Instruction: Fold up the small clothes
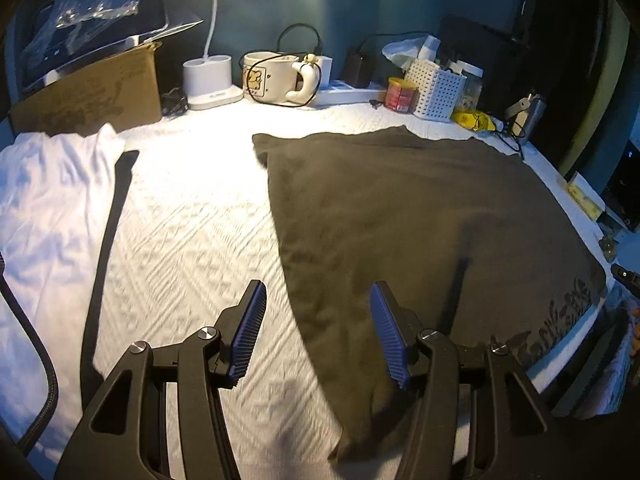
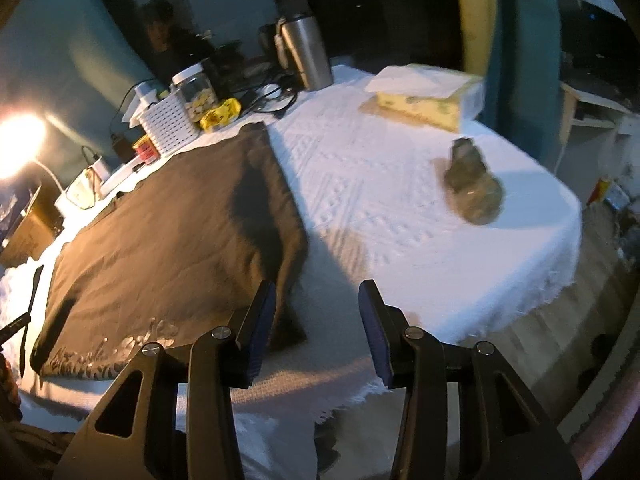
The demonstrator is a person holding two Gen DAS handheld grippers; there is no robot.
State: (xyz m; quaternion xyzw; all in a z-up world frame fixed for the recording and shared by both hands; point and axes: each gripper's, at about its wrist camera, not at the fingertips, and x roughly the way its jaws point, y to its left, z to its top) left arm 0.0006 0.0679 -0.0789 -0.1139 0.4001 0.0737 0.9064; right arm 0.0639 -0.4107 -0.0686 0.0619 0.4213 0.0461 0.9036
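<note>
A dark brown garment (image 1: 420,216) lies spread flat on the white textured tablecloth (image 1: 192,224); it also shows in the right wrist view (image 2: 168,232), with a pale print along its near hem. My left gripper (image 1: 318,332) is open and empty, hovering over the garment's left edge near the front. My right gripper (image 2: 318,330) is open and empty, above the garment's right front corner and the cloth beside it. A white garment (image 1: 48,208) lies at the far left of the table.
Along the back stand a cardboard box (image 1: 92,92), a white lamp base (image 1: 210,80), a mug (image 1: 272,78), a red tin (image 1: 401,95) and a white basket (image 1: 438,90). In the right wrist view sit a tissue box (image 2: 424,96), a steel flask (image 2: 306,52) and a small dark object (image 2: 472,184).
</note>
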